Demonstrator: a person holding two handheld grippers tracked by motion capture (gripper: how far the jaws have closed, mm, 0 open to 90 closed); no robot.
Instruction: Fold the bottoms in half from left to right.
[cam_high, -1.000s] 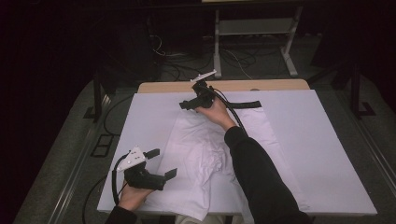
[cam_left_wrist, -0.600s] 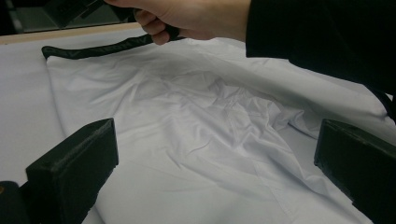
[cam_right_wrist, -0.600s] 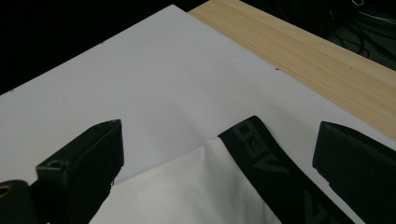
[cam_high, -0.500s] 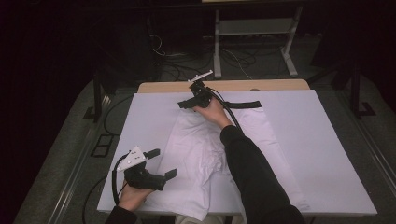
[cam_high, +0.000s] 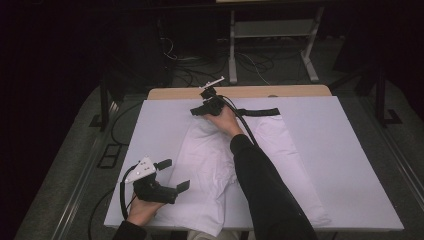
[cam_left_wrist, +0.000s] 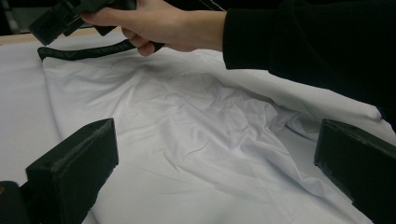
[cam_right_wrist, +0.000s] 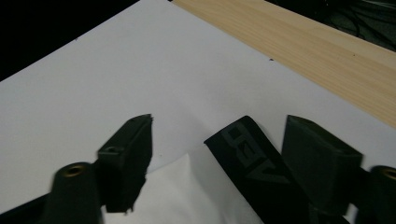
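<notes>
We see the white garment (cam_high: 220, 165) spread on the table (cam_high: 350, 165). Our right gripper (cam_right_wrist: 217, 140) has just been closing, its 2 jaws apart around the black waistband (cam_right_wrist: 254, 161) end. Left gripper (cam_high: 172, 175) jaws spread wide.

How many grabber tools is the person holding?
2. The left gripper is at the near left edge of the white garment. The right gripper is at the far end, by the garment's black waistband.
</notes>
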